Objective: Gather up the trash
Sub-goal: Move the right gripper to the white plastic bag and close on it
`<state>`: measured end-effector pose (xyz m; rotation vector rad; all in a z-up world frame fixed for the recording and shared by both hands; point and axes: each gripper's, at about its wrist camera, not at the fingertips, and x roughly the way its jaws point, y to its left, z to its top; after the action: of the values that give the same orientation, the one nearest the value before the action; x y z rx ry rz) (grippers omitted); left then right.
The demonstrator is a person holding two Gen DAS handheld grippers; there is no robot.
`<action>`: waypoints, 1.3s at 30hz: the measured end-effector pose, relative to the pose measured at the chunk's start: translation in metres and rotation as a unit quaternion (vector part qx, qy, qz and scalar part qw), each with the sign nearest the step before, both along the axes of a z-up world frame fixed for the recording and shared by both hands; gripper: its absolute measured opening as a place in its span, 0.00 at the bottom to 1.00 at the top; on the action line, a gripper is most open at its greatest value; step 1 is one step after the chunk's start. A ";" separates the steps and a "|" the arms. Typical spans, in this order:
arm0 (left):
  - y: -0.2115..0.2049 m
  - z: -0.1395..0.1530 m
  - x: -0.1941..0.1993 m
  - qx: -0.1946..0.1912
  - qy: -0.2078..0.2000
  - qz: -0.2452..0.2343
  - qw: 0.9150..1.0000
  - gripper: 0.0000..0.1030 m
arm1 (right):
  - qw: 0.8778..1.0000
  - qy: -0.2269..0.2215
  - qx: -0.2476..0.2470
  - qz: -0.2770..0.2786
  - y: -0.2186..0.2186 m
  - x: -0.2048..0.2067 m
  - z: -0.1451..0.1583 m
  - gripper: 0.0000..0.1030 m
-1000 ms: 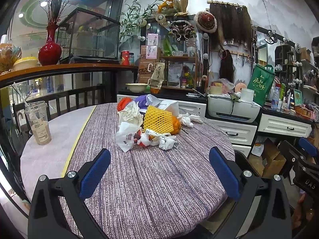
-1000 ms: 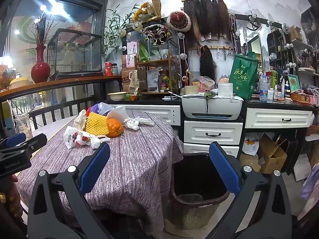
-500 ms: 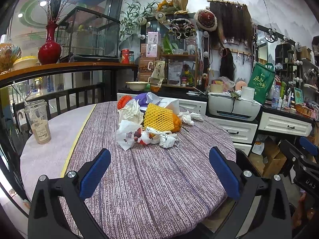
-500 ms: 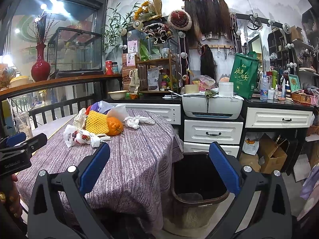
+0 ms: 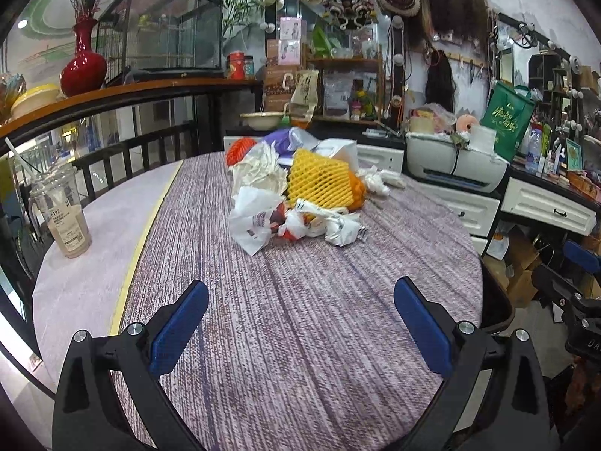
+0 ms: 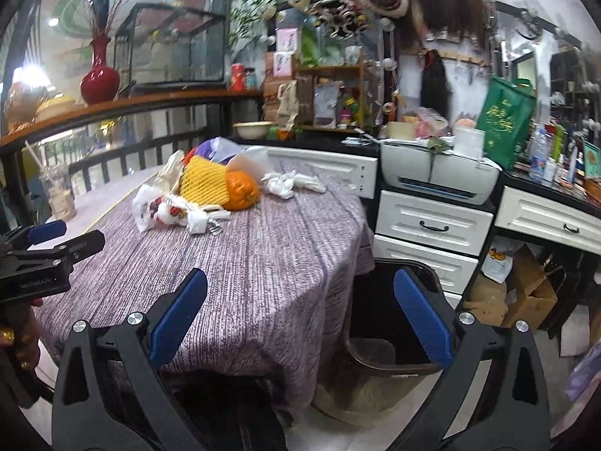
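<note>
A heap of trash lies at the far middle of the round purple-clothed table (image 5: 300, 319): crumpled white plastic bags (image 5: 255, 218), a yellow foam net (image 5: 319, 178) over an orange (image 6: 242, 189), and white tissue (image 6: 289, 184). My left gripper (image 5: 300, 330) is open and empty, low over the near table, well short of the heap. My right gripper (image 6: 300, 323) is open and empty, off the table's right edge above a dark trash bin (image 6: 387, 323). The left gripper also shows in the right wrist view (image 6: 49, 248).
A plastic cup with a straw (image 5: 62, 221) stands at the table's left. White drawers (image 6: 432, 229) and a printer (image 6: 439, 173) stand behind the bin. Cardboard boxes (image 6: 526, 293) sit on the floor at the right. A railing (image 5: 124, 150) runs behind the table.
Both grippers have edged forward and closer to the table; the heap looks a little larger. Both stay open and empty.
</note>
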<state>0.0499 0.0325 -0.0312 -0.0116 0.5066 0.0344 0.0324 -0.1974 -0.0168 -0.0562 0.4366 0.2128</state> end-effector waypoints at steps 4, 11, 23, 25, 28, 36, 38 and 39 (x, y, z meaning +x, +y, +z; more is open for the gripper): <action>0.013 -0.003 0.017 -0.008 0.032 0.004 0.999 0.95 | 0.999 0.014 -0.014 0.030 0.017 0.026 0.002 0.95; 0.026 -0.001 0.052 -0.008 0.081 -0.023 0.996 0.95 | 0.992 0.077 0.005 0.103 0.047 0.081 0.006 0.95; 0.056 0.001 0.090 0.008 0.118 -0.050 0.992 0.95 | 0.961 0.164 -0.064 0.214 0.133 0.158 -0.007 0.72; 0.060 0.000 0.094 0.003 0.126 -0.055 0.990 0.95 | 0.958 0.176 -0.069 0.217 0.143 0.170 -0.010 0.68; 0.064 -0.003 0.100 0.001 0.134 -0.057 0.989 0.95 | 0.954 0.192 -0.078 0.215 0.153 0.185 -0.016 0.64; 0.067 -0.006 0.116 0.011 0.139 -0.070 0.988 0.95 | 0.948 0.214 -0.087 0.219 0.160 0.202 -0.030 0.40; 0.067 -0.007 0.121 0.009 0.144 -0.075 0.987 0.95 | 0.948 0.216 -0.081 0.219 0.157 0.201 -0.028 0.32; 0.067 -0.007 0.124 0.009 0.144 -0.080 0.986 0.95 | 0.948 0.216 -0.075 0.221 0.154 0.200 -0.026 0.31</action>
<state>0.1740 0.0994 -0.0385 0.0529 0.7956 -0.1173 0.2323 -0.0432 -0.0429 -0.2616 0.8774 0.6405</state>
